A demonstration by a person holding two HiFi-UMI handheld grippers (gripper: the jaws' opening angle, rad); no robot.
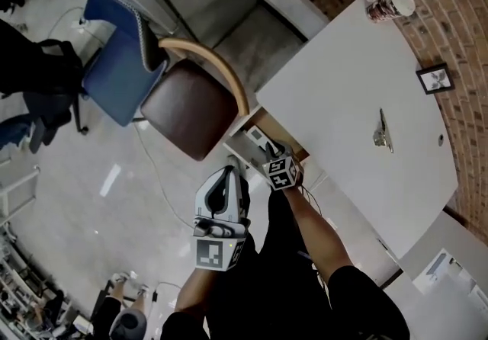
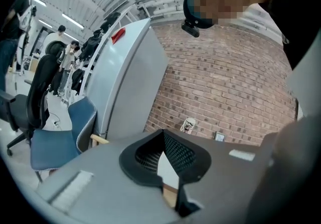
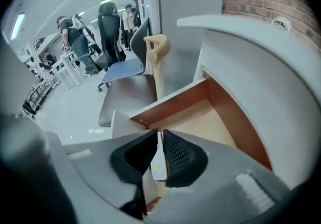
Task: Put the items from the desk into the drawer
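The white desk carries a patterned cup, a small black picture frame and a metallic clip-like item. Under its near edge a wooden drawer stands pulled out. My right gripper hangs over the drawer, pointing steeply down, shut on a thin flat white card with a yellow mark. In the head view it sits at the drawer's front. My left gripper is lower left of it, beside the drawer; its pads meet at the tips with nothing between them.
A brown-seated chair with a curved wooden back stands just left of the drawer, a blue chair beyond it. A brick wall borders the desk's far side. People and office chairs are far off across the floor.
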